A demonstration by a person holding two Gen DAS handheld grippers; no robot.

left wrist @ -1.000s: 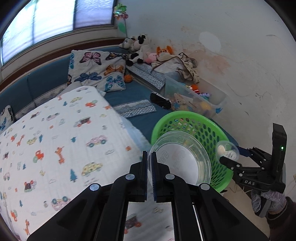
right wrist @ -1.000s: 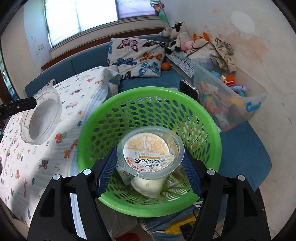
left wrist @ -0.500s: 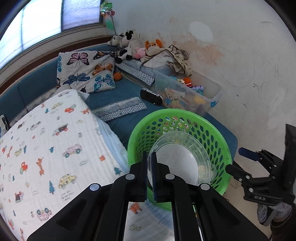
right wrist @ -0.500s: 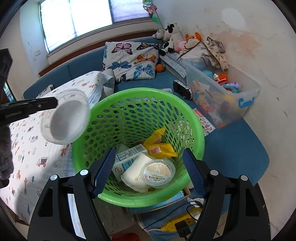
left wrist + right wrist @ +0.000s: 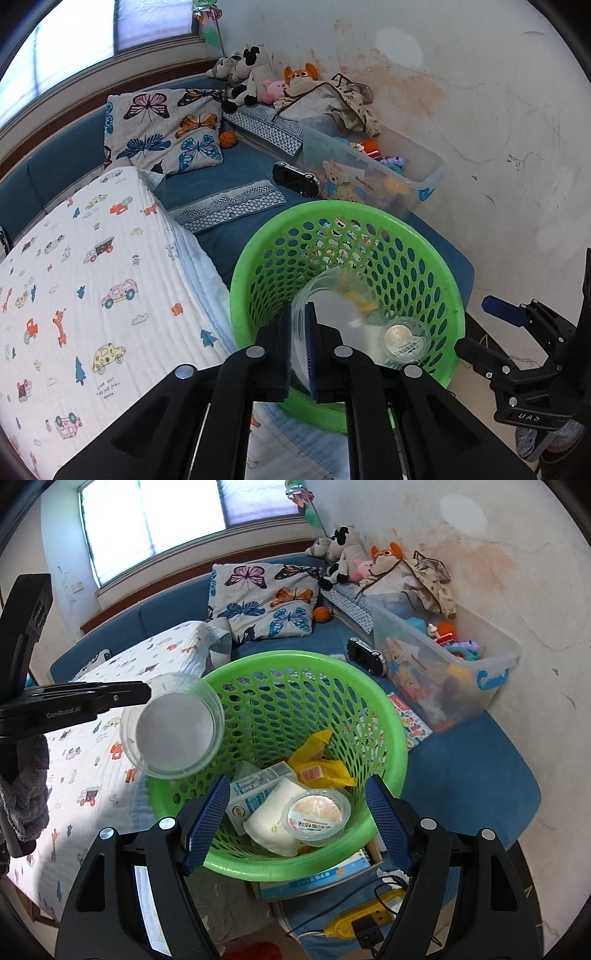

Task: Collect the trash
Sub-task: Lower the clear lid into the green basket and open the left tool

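My left tool [image 5: 298, 345] pinches the rim of a clear plastic bowl [image 5: 173, 725], held tilted over the near left edge of the green basket [image 5: 391, 716]. My right tool [image 5: 295, 825] hangs over the basket with its pads spread wide and nothing between them. Inside the basket lie a sealed pudding cup [image 5: 316, 812], a white pouch [image 5: 273, 821], a small carton [image 5: 255, 788] and a yellow wrapper [image 5: 321, 760]. Behind it a blue couch [image 5: 461, 760] holds a butterfly pillow [image 5: 266, 598] and a clear toy bin [image 5: 491, 664].
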